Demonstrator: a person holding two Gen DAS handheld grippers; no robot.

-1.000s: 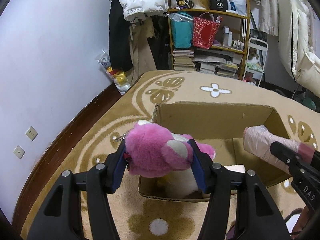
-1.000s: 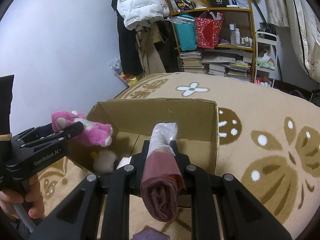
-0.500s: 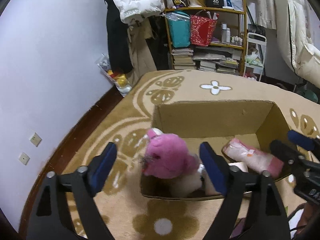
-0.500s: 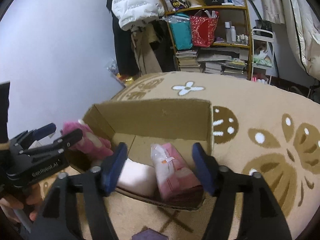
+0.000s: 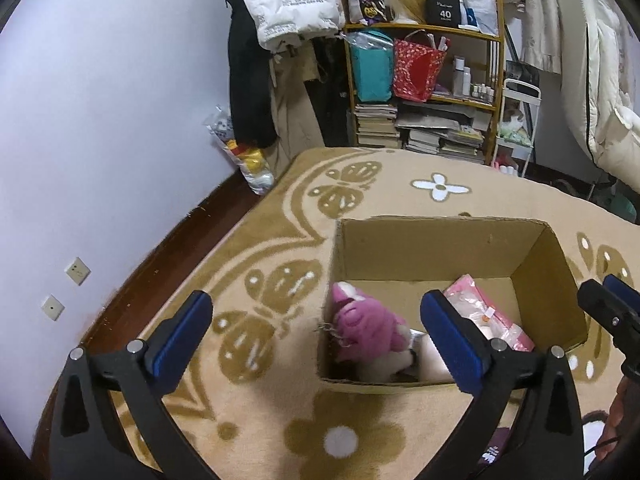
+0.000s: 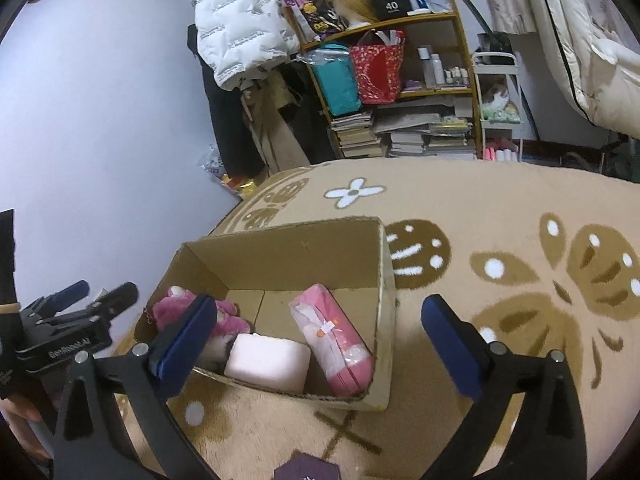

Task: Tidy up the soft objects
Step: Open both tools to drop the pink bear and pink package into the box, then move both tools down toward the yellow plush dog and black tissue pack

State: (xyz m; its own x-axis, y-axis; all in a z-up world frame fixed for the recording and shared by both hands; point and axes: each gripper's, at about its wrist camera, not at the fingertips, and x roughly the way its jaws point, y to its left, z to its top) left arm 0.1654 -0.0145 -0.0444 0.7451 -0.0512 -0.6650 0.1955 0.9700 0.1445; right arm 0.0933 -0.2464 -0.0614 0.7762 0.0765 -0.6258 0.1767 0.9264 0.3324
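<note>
An open cardboard box (image 5: 440, 248) (image 6: 288, 248) stands on the patterned rug. Inside it lie a pink plush toy (image 5: 364, 326) (image 6: 228, 318), a pink plastic-wrapped pack (image 5: 490, 318) (image 6: 332, 338) and a pale pink block (image 6: 267, 362). My left gripper (image 5: 316, 332) is open and empty, above the box's near left corner. My right gripper (image 6: 318, 340) is open and empty, above the box's near right part. The left gripper also shows at the left edge of the right wrist view (image 6: 80, 312).
A beige and brown rug (image 6: 500, 280) covers the floor. A shelf (image 5: 424, 92) with bags, bottles and stacked books stands at the back, coats hang beside it. A lilac wall (image 5: 100, 140) runs along the left. A dark purple object (image 6: 306, 468) lies near the bottom.
Both grippers opened. The plush toy dropped from the left gripper into the box, the pink pack from the right. Both grippers have risen and pulled back.
</note>
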